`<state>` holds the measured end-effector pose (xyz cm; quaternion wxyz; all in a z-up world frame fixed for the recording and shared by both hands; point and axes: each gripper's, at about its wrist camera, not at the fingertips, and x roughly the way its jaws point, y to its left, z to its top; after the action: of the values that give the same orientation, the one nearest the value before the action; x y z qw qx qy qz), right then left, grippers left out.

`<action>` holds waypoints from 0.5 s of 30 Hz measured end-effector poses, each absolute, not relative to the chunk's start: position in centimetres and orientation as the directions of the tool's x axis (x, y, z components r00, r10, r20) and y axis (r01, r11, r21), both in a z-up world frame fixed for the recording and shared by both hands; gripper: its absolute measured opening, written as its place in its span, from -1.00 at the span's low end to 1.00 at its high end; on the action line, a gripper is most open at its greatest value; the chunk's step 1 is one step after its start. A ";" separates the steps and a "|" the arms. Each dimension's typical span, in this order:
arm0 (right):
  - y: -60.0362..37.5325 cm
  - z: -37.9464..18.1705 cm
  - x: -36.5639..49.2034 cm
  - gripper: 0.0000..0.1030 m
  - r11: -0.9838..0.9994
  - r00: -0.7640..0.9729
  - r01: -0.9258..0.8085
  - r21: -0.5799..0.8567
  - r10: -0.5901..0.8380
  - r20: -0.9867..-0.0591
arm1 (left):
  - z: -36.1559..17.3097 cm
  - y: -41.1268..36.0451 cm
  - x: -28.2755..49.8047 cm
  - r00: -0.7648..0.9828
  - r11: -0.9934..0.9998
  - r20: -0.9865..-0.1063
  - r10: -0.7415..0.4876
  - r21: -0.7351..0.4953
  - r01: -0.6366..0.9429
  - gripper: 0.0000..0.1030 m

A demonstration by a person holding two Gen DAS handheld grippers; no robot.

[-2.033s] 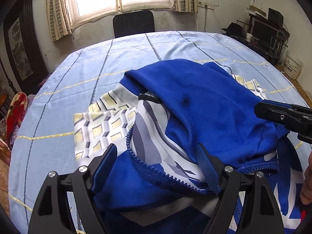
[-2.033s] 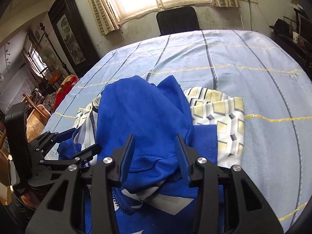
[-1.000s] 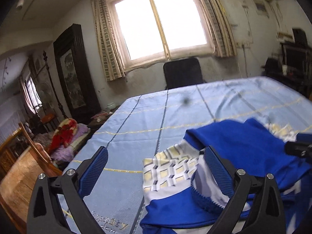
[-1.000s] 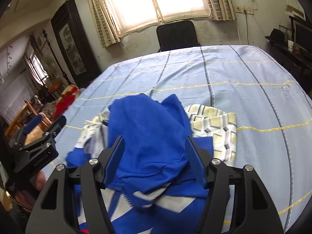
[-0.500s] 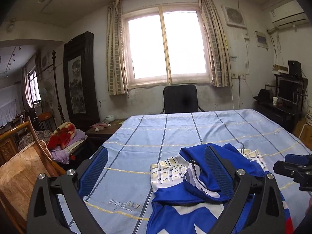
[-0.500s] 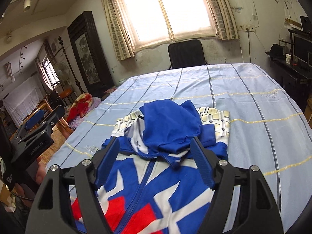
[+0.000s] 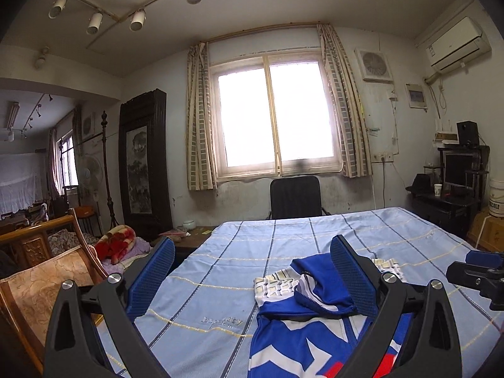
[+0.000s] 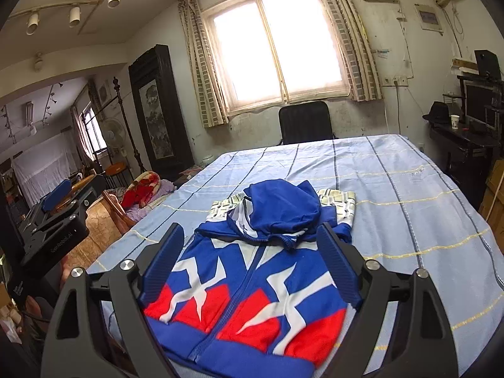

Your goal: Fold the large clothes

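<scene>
With both our left tool point(image 7: 252, 278) and right tool point(image 8: 250, 256) wide open and empty, the soft, limp jacket point(image 8: 252, 280) lying near the worktop's point(image 8: 409, 195) front edge looks best pinched at its hem corners.

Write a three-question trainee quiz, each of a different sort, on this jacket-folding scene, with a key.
1. True or false: the left gripper is shut on the hooded jacket.
2. Where does the blue hood lie? A) flipped onto the jacket's chest B) hanging off the table edge C) on the black chair
3. Fill in: the jacket's bottom panels are ____.

Key: 1 false, both it and the right gripper are open and empty; 2 A; 3 red.
</scene>
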<state>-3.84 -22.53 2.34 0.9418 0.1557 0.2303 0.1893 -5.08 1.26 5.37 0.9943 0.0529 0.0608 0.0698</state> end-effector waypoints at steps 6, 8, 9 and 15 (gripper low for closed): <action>-24.5 1.3 -5.8 0.72 0.875 0.814 -0.263 0.407 0.428 -0.394 | 4.3 1.1 -7.5 0.982 0.989 -0.147 0.115 0.111 -0.099 0.93; -25.1 0.2 -6.0 0.73 0.868 0.800 -0.254 0.426 0.436 -0.412 | 3.6 1.6 -7.6 0.975 0.993 -0.203 0.091 0.096 -0.073 0.93; -25.3 -0.5 -5.8 0.73 0.868 0.791 -0.243 0.433 0.436 -0.429 | 3.1 2.1 -7.4 0.970 0.995 -0.231 0.081 0.082 -0.064 0.93; -25.6 -6.1 -3.6 0.73 0.864 0.716 -0.176 0.471 0.441 -0.541 | -1.4 4.9 -5.0 0.894 1.000 -0.447 0.018 0.000 -0.019 0.93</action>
<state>-3.57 -25.61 -6.06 0.9052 0.1971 0.3359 0.1703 -4.96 4.91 -1.43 0.9732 -0.0020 0.2296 0.0095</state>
